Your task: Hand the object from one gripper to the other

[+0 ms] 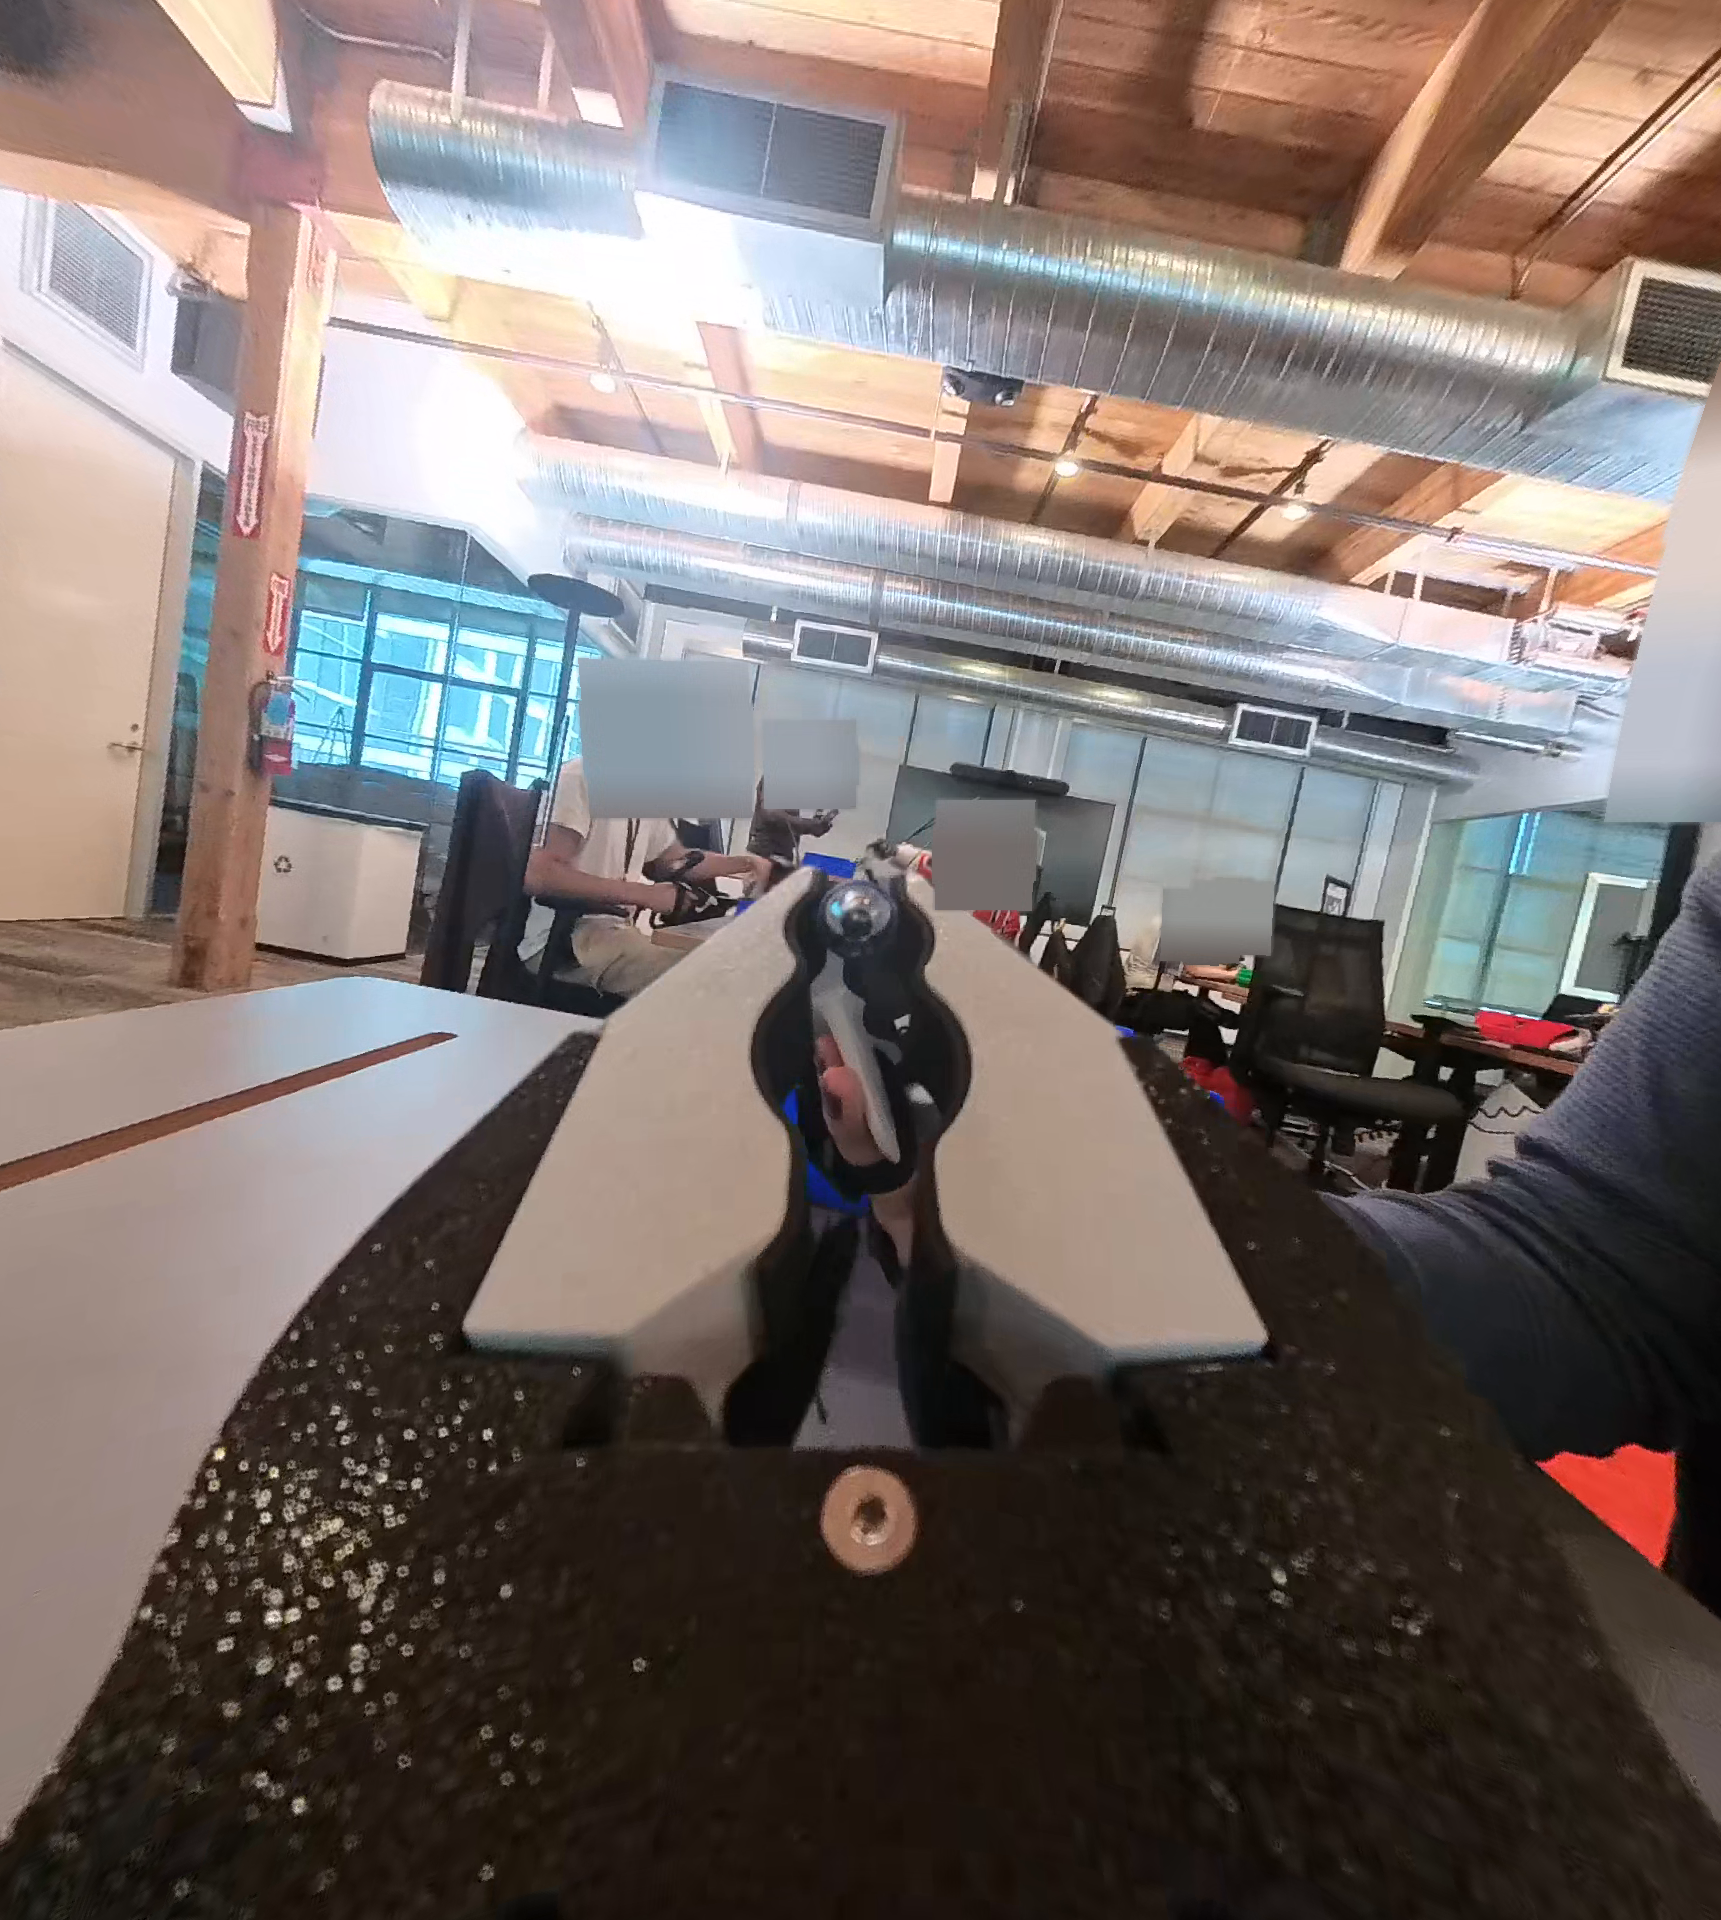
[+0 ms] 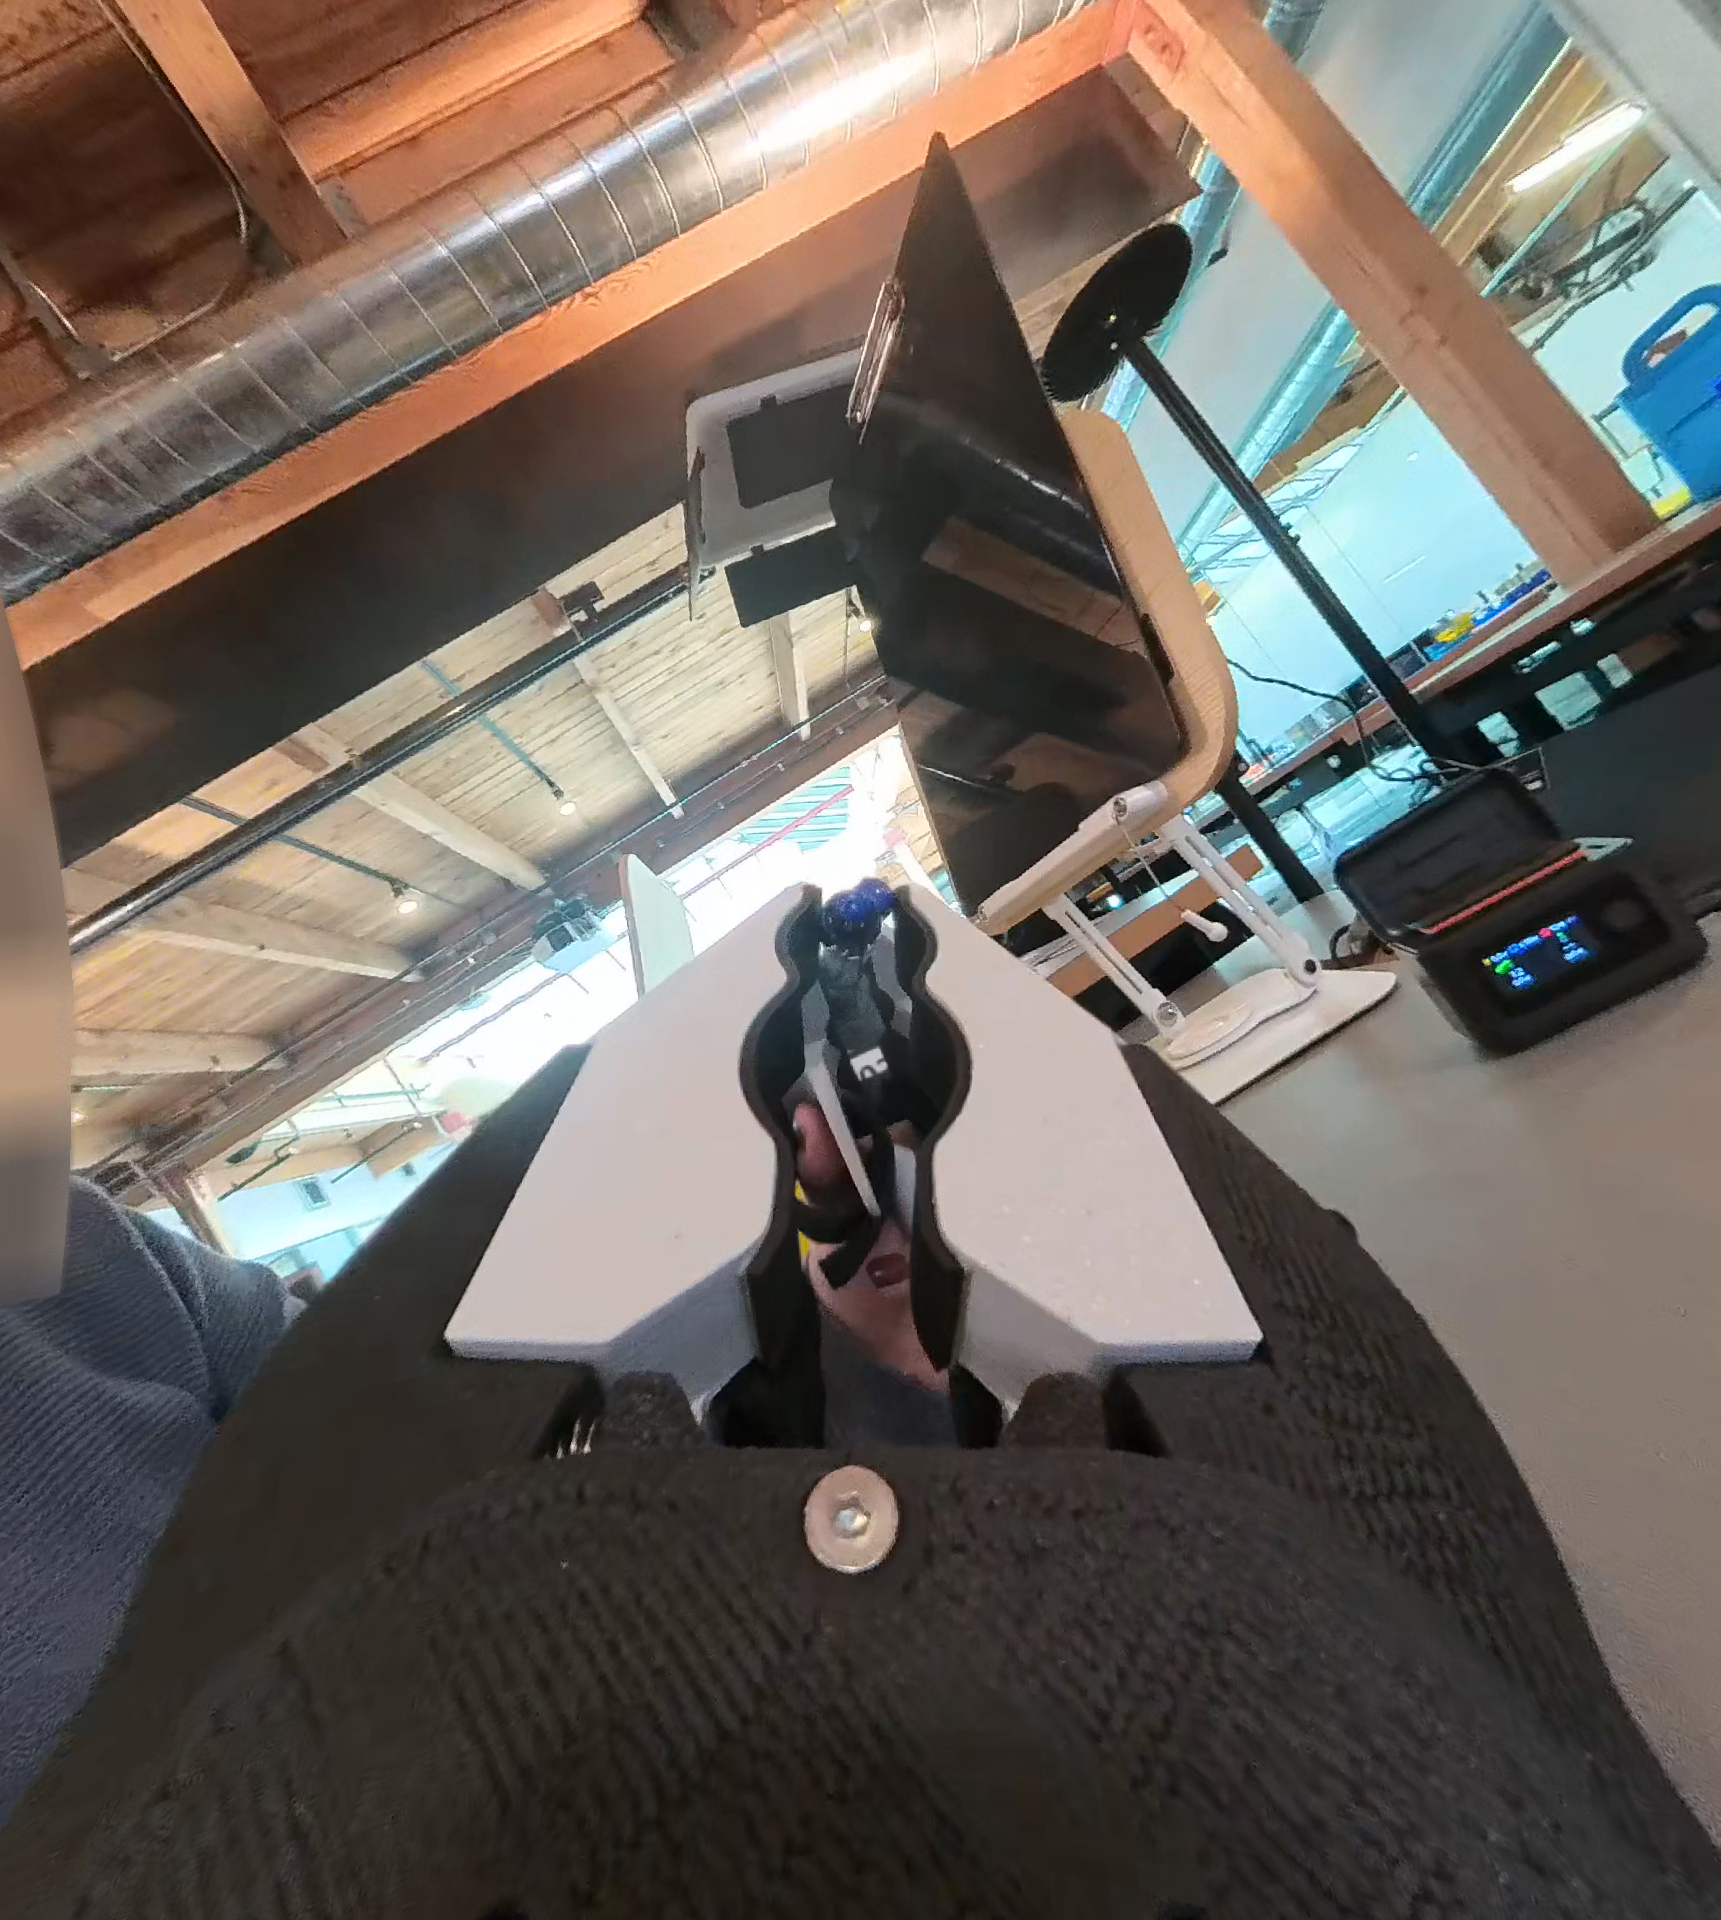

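A small shiny round object, silvery in the left wrist view [image 1: 856,914] and dark blue in the right wrist view [image 2: 854,910], sits between the fingertips of both grippers. My left gripper [image 1: 858,891] and my right gripper [image 2: 854,902] point at each other, tip to tip, above the table. Each has its white fingers nearly together around the object. Through the narrow gap I see the other gripper's fingers [image 1: 861,1060] [image 2: 851,1049] and the hand that holds it. Which gripper bears the object's weight is hidden.
A grey table [image 1: 108,1299] lies below. A person's blue sleeve [image 1: 1614,1195] is at the right. A dark monitor [image 2: 1001,582] on a white stand and a black box with a lit screen [image 2: 1542,956] stand on the table. People sit at desks far behind. Spacing between my two grippers at the tips: around 4 cm.
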